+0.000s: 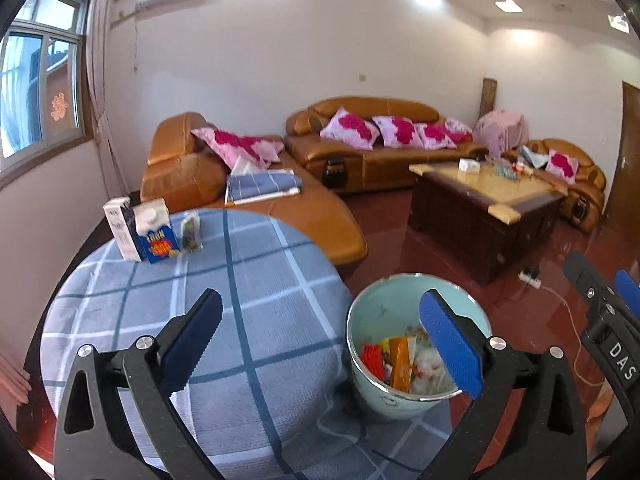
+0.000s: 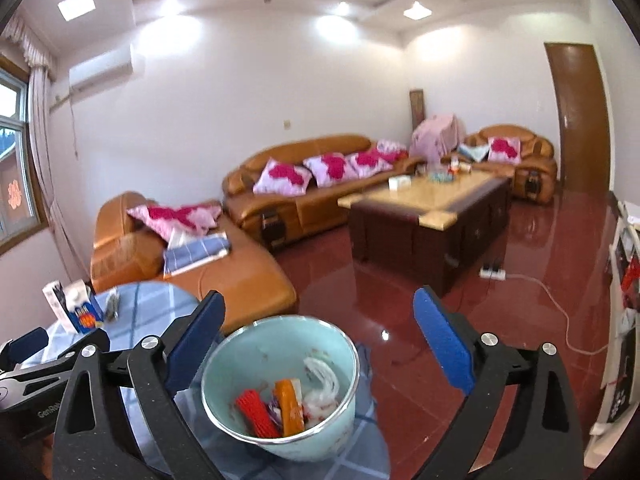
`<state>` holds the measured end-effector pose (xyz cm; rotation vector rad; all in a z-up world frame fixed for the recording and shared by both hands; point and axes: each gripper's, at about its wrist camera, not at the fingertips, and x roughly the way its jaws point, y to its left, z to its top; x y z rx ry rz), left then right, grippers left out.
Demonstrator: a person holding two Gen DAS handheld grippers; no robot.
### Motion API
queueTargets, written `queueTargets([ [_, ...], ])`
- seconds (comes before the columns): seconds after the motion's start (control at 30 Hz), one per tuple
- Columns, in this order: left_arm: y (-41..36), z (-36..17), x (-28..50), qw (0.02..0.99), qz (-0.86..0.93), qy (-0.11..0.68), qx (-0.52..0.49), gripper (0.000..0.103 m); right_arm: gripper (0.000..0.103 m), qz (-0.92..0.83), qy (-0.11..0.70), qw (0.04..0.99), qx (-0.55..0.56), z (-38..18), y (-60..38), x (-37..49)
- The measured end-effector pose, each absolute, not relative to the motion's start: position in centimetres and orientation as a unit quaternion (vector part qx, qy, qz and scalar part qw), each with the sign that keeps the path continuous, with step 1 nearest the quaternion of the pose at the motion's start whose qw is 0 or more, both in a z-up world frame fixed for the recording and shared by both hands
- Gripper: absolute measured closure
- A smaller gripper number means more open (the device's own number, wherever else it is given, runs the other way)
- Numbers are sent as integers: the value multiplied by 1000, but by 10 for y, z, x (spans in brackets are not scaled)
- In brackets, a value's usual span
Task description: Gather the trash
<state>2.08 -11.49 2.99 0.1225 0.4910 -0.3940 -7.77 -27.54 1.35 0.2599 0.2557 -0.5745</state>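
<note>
1. Left gripper [image 1: 320, 344]: jaws wide apart, nothing between the pads. Same for the right gripper [image 2: 320, 346], empty.
2. Bucket [image 2: 224, 368] sits just below and ahead of the right gripper, at the table [image 1: 256, 264] edge; wrappers [image 2: 280, 408] already lie inside.
3. Remaining trash, I judge: cartons [image 1: 154, 230] and a small packet [image 1: 191, 230], far ahead-left of the left gripper.
4. Doing it well: reach the left gripper across, straddle one carton, pinch its flat sides and lift clear.
5. Risk: a carton tips if nudged; the bucket is near the edge, so keep off it.
</note>
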Motion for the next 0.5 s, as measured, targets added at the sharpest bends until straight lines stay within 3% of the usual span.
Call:
queueTargets([
  [0.5,-116,34,12,951,-192,231,68,6,9,-289,105,943,129,21,-271,-87],
])
